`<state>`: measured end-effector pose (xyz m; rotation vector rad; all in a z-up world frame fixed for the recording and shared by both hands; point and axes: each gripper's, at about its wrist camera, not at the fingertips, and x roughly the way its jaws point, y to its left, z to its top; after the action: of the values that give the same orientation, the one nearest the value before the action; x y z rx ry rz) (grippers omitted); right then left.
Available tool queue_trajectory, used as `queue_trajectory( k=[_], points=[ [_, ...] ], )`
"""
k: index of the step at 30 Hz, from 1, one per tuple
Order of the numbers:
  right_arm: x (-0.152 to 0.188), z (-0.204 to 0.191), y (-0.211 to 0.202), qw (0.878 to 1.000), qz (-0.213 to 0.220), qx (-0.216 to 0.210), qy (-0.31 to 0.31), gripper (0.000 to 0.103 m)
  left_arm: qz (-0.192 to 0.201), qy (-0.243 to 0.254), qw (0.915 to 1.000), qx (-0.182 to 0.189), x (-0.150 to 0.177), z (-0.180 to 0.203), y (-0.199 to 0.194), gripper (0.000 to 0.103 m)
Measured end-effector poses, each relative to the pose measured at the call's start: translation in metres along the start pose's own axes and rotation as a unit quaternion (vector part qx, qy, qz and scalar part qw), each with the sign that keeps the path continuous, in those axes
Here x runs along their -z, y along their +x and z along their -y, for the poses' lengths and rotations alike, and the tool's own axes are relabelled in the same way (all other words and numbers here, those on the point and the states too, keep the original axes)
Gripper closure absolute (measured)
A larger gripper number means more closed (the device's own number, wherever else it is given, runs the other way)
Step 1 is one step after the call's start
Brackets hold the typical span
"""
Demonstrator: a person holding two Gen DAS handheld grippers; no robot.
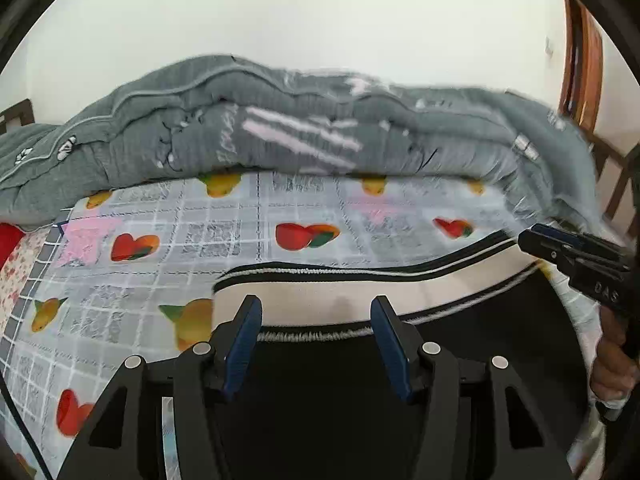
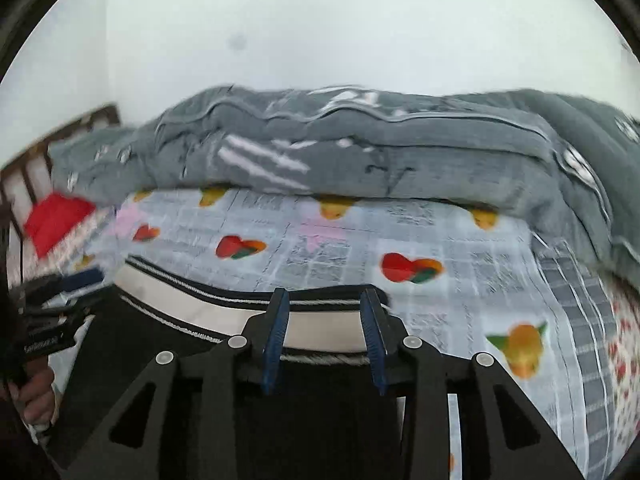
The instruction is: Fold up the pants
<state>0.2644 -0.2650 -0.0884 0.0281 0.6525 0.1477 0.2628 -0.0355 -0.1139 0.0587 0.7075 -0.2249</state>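
Observation:
Black pants [image 1: 500, 340] with a wide white waistband [image 1: 400, 292], edged in black and white stripes, lie flat on a patterned bed sheet [image 1: 200, 240]. My left gripper [image 1: 316, 304] hovers at the waistband's left part, jaws apart, the band showing between them without being pinched. The right gripper [image 1: 532, 238] comes in from the right edge of this view. In the right wrist view my right gripper [image 2: 324, 296] stands open over the waistband [image 2: 180, 300] near its right end. The pants [image 2: 140, 328] spread left toward the blurred left gripper [image 2: 80, 278].
A thick grey quilt [image 1: 280, 132] is piled along the far side of the bed, also seen as the quilt [image 2: 360, 152]. A red item [image 2: 56, 216] lies at the left by a slatted headboard [image 2: 24, 168]. Wooden furniture [image 1: 580, 60] stands at the right. A hand [image 1: 612, 368] holds the right gripper.

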Motion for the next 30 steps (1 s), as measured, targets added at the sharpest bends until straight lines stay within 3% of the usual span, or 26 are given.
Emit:
queue_trajectory(
  k=[2,3,4,5,12,21,30],
  points=[
    [0.005,-0.001,0.033,0.999,-0.042,0.01,-0.003,0.067,-0.035,0.004,0.999,-0.029,0.006,-0.001,0.028,0.049],
    [0.012,0.002,0.057,0.996,-0.084,0.025,-0.001,0.067,-0.045,-0.004,0.9987,-0.024,0.011,-0.004,0.039,0.049],
    [0.016,0.006,0.066,0.996,-0.089,0.022,0.008,0.066,-0.04,-0.009,0.999,-0.021,0.012,-0.005,0.04,0.049],
    [0.016,0.01,0.062,0.997,-0.068,0.008,0.02,0.066,-0.035,-0.012,0.9991,-0.018,0.012,-0.006,0.038,0.049],
    [0.02,0.005,0.058,0.998,-0.053,0.016,0.009,0.066,-0.029,0.001,0.9987,-0.043,0.017,0.003,0.044,0.048],
    [0.024,0.001,0.068,0.998,-0.046,0.03,-0.009,0.064,-0.03,-0.009,0.9984,-0.047,0.016,0.002,0.051,0.047],
    [0.024,0.006,0.066,0.999,-0.041,0.016,0.002,0.064,-0.027,-0.019,0.9988,-0.037,0.017,-0.002,0.053,0.047]
  ],
)
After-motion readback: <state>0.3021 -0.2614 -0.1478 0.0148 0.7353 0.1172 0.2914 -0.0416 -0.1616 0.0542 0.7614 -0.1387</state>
